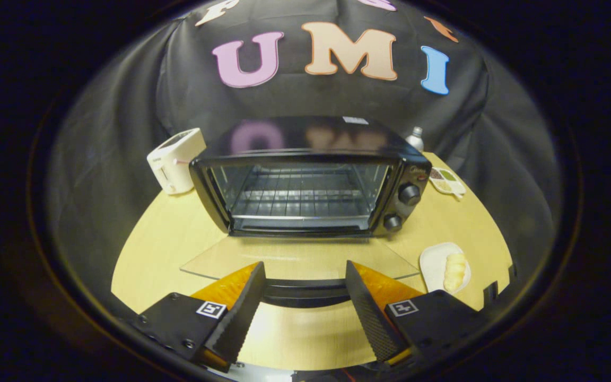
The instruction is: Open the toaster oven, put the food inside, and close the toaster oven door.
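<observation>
The black toaster oven stands on the wooden table with its door swung fully down. The glass door lies flat toward me, and its black handle sits between my fingertips. My gripper is open, one finger on each side of the handle, neither pressing on it. The wire rack inside is bare. The food, a pale yellow ridged pastry, rests on a small white plate to the right of the door, just beyond my right finger.
A white toaster-like appliance stands left of the oven. Behind the oven's right corner is a small bottle, and a divided dish of spices lies right of it. The round table edge curves close on both sides.
</observation>
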The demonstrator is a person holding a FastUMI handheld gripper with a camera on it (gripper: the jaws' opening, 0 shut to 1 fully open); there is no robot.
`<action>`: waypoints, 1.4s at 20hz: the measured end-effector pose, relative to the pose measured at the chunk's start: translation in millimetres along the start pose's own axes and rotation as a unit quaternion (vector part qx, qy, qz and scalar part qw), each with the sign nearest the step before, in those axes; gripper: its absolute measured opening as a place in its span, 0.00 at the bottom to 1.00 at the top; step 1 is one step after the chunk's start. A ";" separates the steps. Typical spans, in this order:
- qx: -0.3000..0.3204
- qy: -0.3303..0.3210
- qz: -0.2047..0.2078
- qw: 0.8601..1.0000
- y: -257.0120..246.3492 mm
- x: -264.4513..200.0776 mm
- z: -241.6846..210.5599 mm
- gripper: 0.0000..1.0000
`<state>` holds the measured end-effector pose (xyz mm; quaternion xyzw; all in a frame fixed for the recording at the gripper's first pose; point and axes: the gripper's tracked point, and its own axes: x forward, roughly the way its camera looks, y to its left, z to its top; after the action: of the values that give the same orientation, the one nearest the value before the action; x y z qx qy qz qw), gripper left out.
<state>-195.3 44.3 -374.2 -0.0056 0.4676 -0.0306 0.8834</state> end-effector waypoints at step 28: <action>0.156 0.075 -0.197 0.965 -250.7 54.7 -33.2 0.92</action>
<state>-204.3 -208.6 -428.4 0.0426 0.5119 -0.2764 0.8122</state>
